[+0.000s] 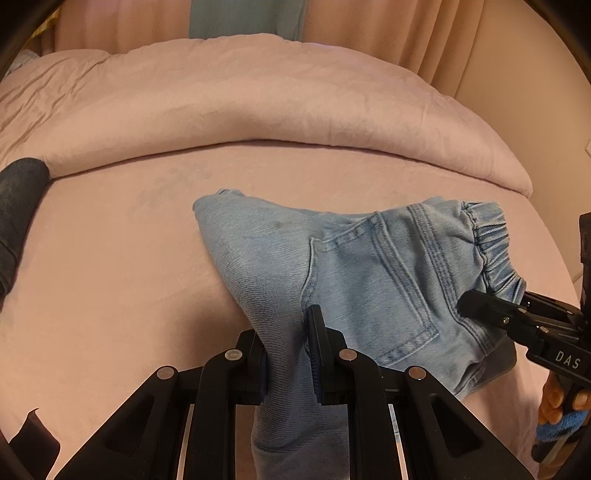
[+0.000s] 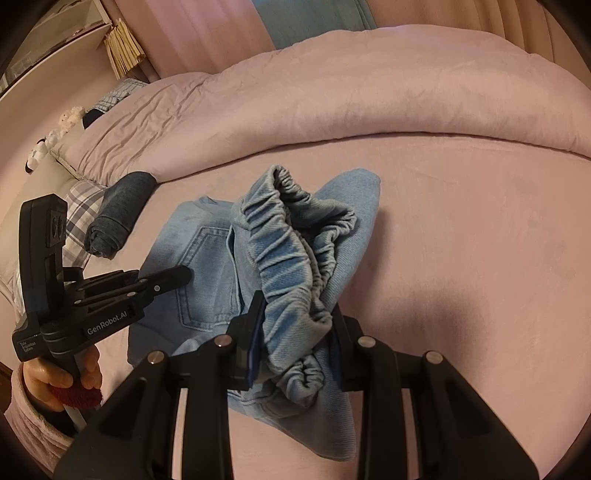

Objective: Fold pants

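Observation:
Small light-blue denim pants (image 1: 369, 258) lie partly folded on the pink bed sheet (image 1: 110, 277), back pocket up. My left gripper (image 1: 288, 354) is shut on a pant leg, which hangs down between the fingers. My right gripper (image 2: 299, 332) is shut on the gathered elastic waistband (image 2: 291, 254) and lifts it over the rest of the pants (image 2: 207, 266). The right gripper also shows at the right of the left wrist view (image 1: 476, 306); the left gripper shows at the left of the right wrist view (image 2: 177, 275).
A rolled pink duvet (image 1: 258, 110) runs across the far side of the bed. A rolled dark garment (image 2: 118, 214) lies at the left beside plaid fabric (image 2: 79, 210). Curtains (image 1: 369, 22) hang behind.

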Available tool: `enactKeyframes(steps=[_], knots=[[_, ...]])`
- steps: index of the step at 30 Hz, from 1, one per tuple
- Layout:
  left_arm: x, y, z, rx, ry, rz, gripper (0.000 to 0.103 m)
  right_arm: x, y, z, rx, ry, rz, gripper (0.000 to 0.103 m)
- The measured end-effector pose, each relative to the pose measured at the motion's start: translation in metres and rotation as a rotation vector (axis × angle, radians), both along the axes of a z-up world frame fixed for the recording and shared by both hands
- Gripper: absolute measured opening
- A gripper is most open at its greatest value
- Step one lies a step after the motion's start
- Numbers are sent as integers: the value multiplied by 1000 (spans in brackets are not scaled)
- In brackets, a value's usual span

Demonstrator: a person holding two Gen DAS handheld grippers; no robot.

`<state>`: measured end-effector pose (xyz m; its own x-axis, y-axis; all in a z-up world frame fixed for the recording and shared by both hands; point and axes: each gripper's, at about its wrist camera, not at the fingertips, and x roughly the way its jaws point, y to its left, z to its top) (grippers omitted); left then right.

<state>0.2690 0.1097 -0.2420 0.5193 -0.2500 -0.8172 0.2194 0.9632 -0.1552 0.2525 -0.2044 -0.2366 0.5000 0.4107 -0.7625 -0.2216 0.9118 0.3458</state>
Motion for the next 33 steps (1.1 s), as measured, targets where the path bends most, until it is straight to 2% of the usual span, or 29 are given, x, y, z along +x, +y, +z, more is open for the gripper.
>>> enactKeyframes(steps=[10,16,18,19,21,26,30,33], knots=[[4,-1,-7,23,14,13,16,6,-1,-17,2,54,-44,35],[4,0,-12,34,16,20,20,7,-6,-25,1,68,-56,44],[4,-1,-12,42,14,25,26,8,-9,-27,-5,73,-65,46],[3,-1,-11,48,10,31,27,8,-10,-27,-13,72,-70,50],[-1,-1,-7,58,-3,35,29,5,-11,-24,-54,57,-87,56],[-17,-2,5,114,-73,41,29,-11,-13,8,-159,-81,-122,56],[-23,0,10,99,-93,58,29,-19,-11,30,-157,-171,-94,56],[-25,-1,16,98,-118,65,30,-18,-6,34,-142,-185,-56,50]])
